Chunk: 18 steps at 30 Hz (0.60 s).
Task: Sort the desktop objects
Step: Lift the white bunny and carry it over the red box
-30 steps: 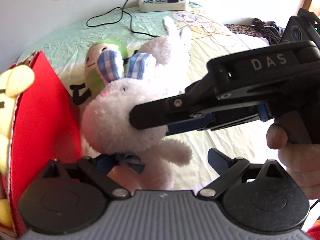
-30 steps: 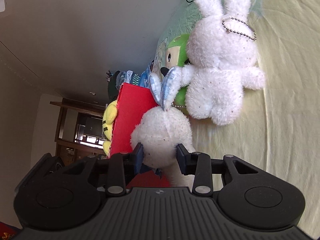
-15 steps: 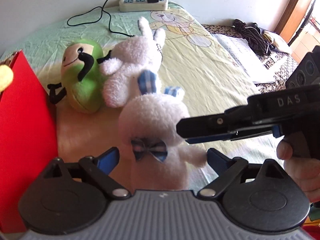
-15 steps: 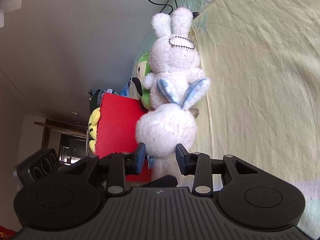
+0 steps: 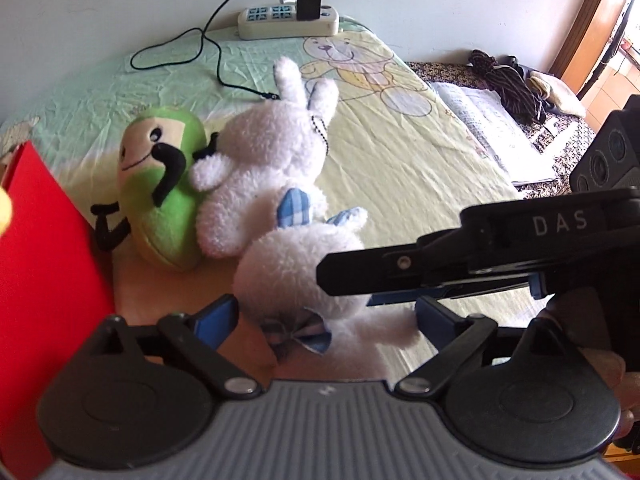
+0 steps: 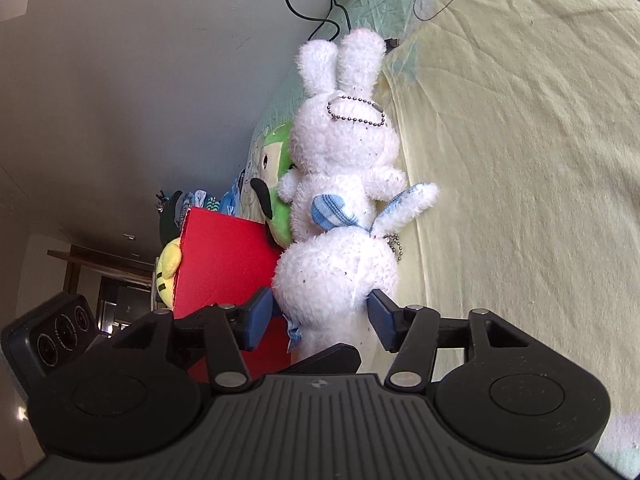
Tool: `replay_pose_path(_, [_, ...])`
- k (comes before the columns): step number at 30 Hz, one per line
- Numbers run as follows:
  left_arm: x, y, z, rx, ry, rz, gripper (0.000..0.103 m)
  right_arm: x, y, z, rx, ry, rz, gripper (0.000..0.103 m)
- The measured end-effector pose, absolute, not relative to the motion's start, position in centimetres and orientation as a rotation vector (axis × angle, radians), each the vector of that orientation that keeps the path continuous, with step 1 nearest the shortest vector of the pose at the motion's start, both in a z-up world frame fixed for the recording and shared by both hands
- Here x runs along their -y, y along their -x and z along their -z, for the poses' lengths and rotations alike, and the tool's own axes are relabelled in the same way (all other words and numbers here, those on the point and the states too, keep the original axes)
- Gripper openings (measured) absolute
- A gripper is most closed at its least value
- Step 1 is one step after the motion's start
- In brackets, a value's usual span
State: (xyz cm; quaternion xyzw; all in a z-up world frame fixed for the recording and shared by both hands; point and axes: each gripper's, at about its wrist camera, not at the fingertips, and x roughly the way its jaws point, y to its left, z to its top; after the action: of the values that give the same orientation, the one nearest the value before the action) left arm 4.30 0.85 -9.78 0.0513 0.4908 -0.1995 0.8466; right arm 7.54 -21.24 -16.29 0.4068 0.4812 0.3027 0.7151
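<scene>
A white bunny with blue checked ears and bow lies on the yellow sheet next to the red box. My right gripper is open, its blue pads spread on either side of the bunny's head and barely touching the fur. My left gripper is open just in front of the bunny's bow, holding nothing. Behind lie a second white bunny with a bead chain and a green plush, touching each other.
A yellow plush sits in the red box. A power strip with a black cable lies at the wall. Dark clothes are piled at the far right. A person's hand holds the right gripper.
The blue-eared bunny has come down from beside the red box onto the sheet. The right gripper's pads have spread apart from its head. The left gripper has drawn back.
</scene>
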Motion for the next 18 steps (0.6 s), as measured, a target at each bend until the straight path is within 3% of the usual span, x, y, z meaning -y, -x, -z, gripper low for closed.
replay_pose_path(4, [-0.6,-5.2,10.6,-1.052,-0.100,0.400,0.091,20.7,-8.1,16.8,-1.089,-0.903,-0.636,0.058])
replay_pose_path(10, [-1.1,-4.3,10.0,-1.046,-0.078,0.424,0.085,21.3,-7.1,16.4,-1.102,-0.894,-0.642,0.047])
replay_pose_path(18, [-1.4,-0.9,9.2,-1.026,-0.079,0.477,0.084,20.4,-3.7,14.6,-1.090,-0.842,-0.626,0.044])
